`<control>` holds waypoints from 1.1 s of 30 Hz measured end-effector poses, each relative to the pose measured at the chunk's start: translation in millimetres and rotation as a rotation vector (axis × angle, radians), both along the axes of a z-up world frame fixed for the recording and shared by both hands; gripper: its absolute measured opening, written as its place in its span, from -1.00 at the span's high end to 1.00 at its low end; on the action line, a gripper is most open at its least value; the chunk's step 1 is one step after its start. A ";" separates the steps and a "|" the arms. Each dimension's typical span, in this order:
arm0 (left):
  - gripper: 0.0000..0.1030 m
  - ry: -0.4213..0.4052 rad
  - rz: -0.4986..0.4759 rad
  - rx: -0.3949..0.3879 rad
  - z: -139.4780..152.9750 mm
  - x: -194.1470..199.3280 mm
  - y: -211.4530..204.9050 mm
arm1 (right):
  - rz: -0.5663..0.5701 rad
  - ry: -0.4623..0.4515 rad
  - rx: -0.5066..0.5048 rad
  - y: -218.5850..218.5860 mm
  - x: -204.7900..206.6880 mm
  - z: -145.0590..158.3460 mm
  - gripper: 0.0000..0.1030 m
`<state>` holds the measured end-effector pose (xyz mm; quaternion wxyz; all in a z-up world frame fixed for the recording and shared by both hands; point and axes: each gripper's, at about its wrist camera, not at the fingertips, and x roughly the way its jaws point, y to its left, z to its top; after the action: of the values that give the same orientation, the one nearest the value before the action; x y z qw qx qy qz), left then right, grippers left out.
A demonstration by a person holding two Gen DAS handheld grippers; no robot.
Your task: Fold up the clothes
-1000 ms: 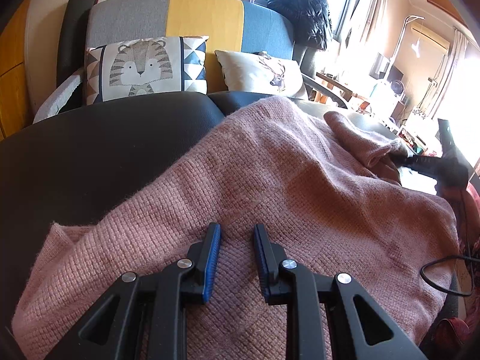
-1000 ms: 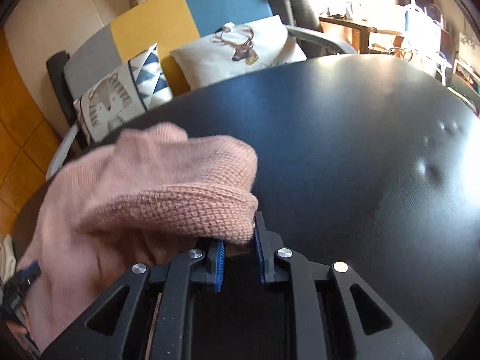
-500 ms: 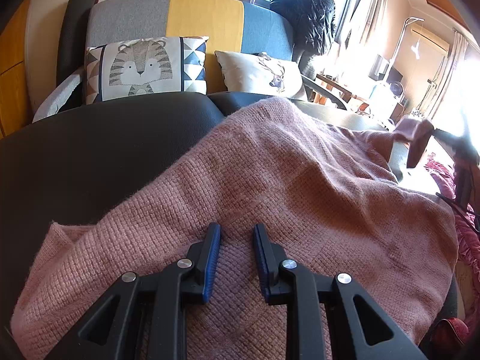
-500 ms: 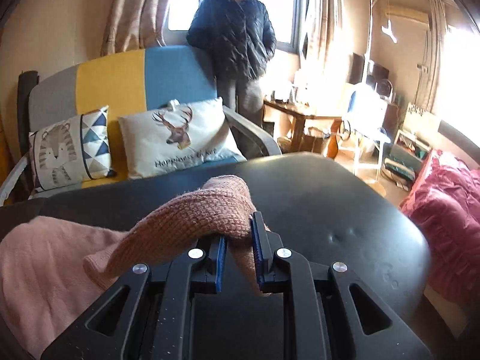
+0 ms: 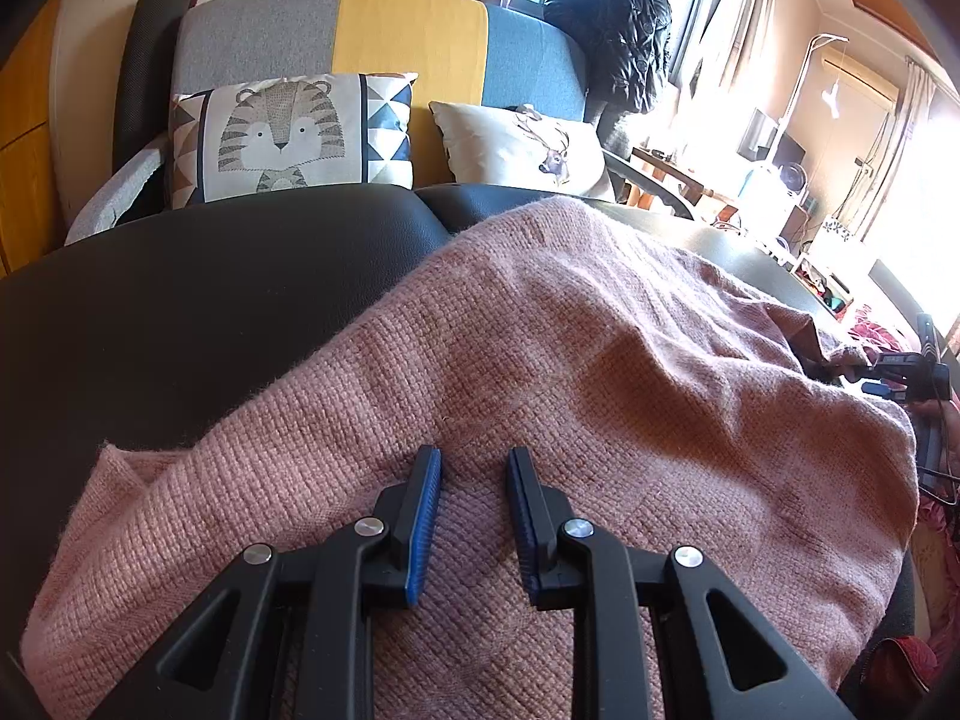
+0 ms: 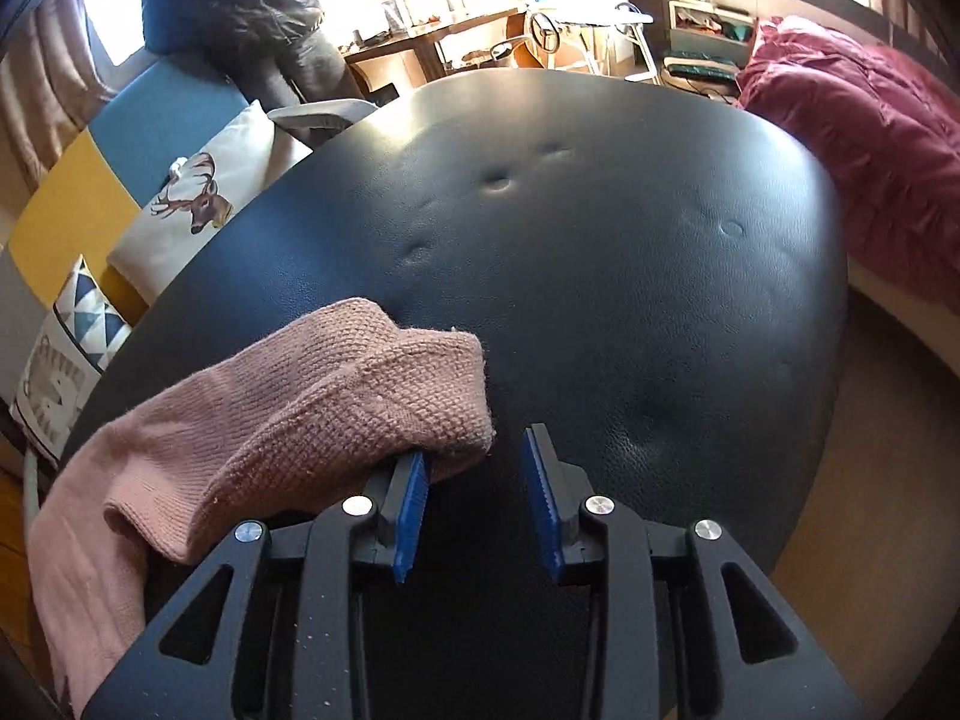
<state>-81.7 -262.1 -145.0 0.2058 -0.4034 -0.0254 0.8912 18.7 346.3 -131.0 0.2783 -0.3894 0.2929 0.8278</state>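
The right gripper (image 6: 474, 450), jaws just opening, releases the pink sweater's sleeve (image 6: 360, 396); the left gripper (image 5: 474, 462) rests spread on the knit.

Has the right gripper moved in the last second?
Yes. The right gripper has carried the pink sleeve out over bare black table, away from the deer pillow. Its fingers have just been opening; the sleeve lies beside them, released.
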 end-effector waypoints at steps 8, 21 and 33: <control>0.56 0.000 -0.001 0.005 -0.8 -0.5 -0.5 | -0.222 0.043 -0.109 16.8 36.7 5.2 0.08; 0.56 0.002 0.000 -0.002 -0.5 -0.1 -0.6 | -0.052 -0.049 -0.215 12.5 -50.8 21.4 0.08; 0.56 -0.004 -0.001 0.020 -1.8 -1.3 -2.8 | 0.133 0.238 -0.107 -15.2 -69.8 74.9 0.68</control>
<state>-83.0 -264.9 -146.9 0.2102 -0.4030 -0.0344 0.8901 -51.1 331.1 -56.1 0.1649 -0.3212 0.3413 0.8679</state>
